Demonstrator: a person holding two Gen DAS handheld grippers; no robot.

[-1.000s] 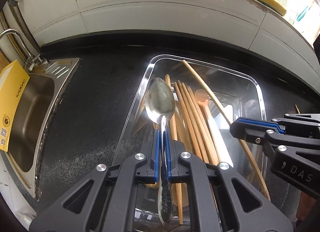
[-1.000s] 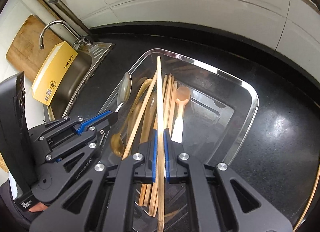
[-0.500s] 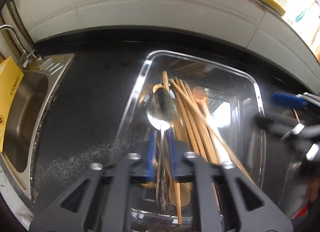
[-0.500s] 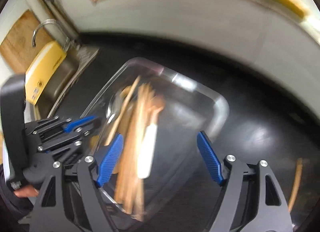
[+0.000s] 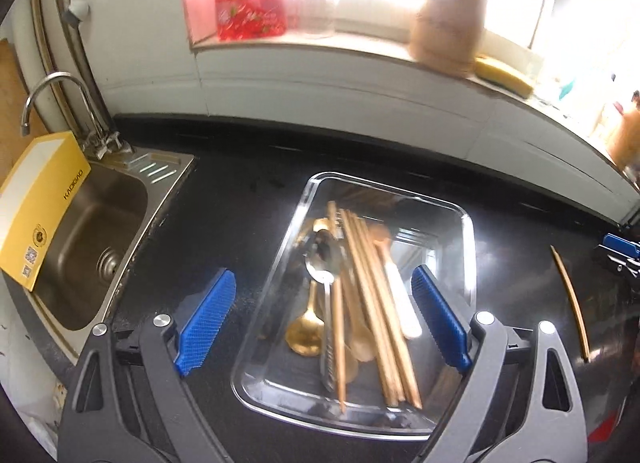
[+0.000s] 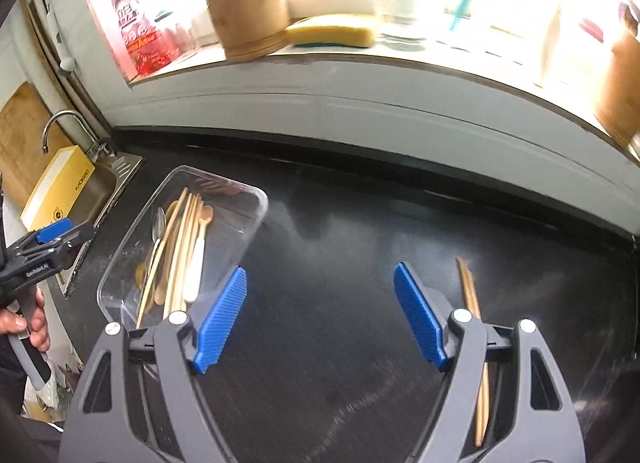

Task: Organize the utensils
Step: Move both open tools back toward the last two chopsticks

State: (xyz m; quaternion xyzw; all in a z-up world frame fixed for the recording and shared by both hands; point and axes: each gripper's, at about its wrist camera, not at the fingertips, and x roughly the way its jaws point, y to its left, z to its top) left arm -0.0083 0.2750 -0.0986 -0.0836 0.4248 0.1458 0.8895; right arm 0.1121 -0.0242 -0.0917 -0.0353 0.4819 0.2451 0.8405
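A clear glass tray (image 5: 469, 223) on the black counter holds a silver spoon (image 5: 322, 259), a gold spoon (image 5: 306, 331), several wooden chopsticks (image 5: 376, 295) and a white-handled spoon (image 5: 402, 303). Above it hangs my left gripper (image 5: 322, 303), its jaws opening, with nothing pressed between the pads. My right gripper (image 6: 320, 303) stands open over bare counter, right of the tray (image 6: 258, 199). A lone wooden chopstick (image 6: 467, 287) lies just right of its right finger and partly behind it; the left wrist view shows that chopstick (image 5: 570, 299) too. A hand (image 6: 30, 323) holds the left gripper (image 6: 44, 251).
A steel sink (image 5: 92, 223) with a faucet (image 5: 56, 81) and a yellow box (image 5: 40, 207) lies left of the tray. The sill behind carries a wooden cylinder (image 6: 244, 3), a yellow sponge (image 6: 332, 33) and a red bottle (image 6: 136, 23).
The left gripper let go of the silver spoon, which now lies in the tray, and rose. The right gripper released its chopstick into the tray and swung right toward the lone chopstick.
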